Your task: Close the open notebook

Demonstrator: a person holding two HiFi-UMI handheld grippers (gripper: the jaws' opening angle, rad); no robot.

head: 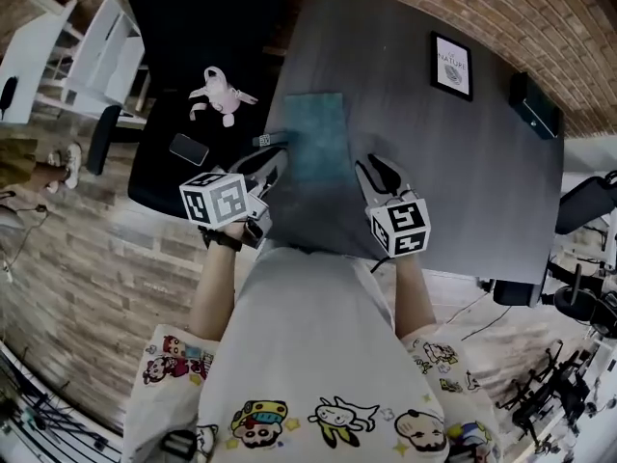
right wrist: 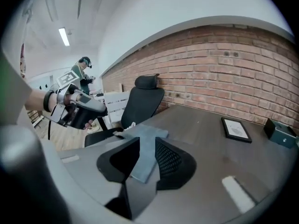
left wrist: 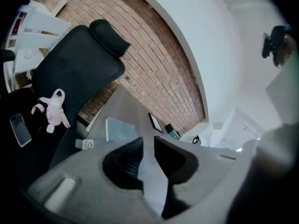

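A pink plush toy (head: 222, 95) and a phone (head: 189, 149) are seen on the black chair (head: 193, 27) at the left. The left gripper (head: 273, 162) is held over the near left edge of the table (head: 463, 181), its jaws slightly parted with nothing between them. The teal notebook (head: 314, 138) is laid flat on the table, just beyond and between the two grippers. It appears shut, though blur leaves this unsure. The right gripper (head: 371, 174) is held with jaws apart and empty. A framed picture (head: 451, 66) is set further right.

Brick room, dark table (head: 482, 162)
Brick wall (head: 540, 17) at one o'clock, black office chair (head: 193, 27) at eleven, white shelf (head: 58, 46) at ten, plank floor (head: 87, 258) at eight.
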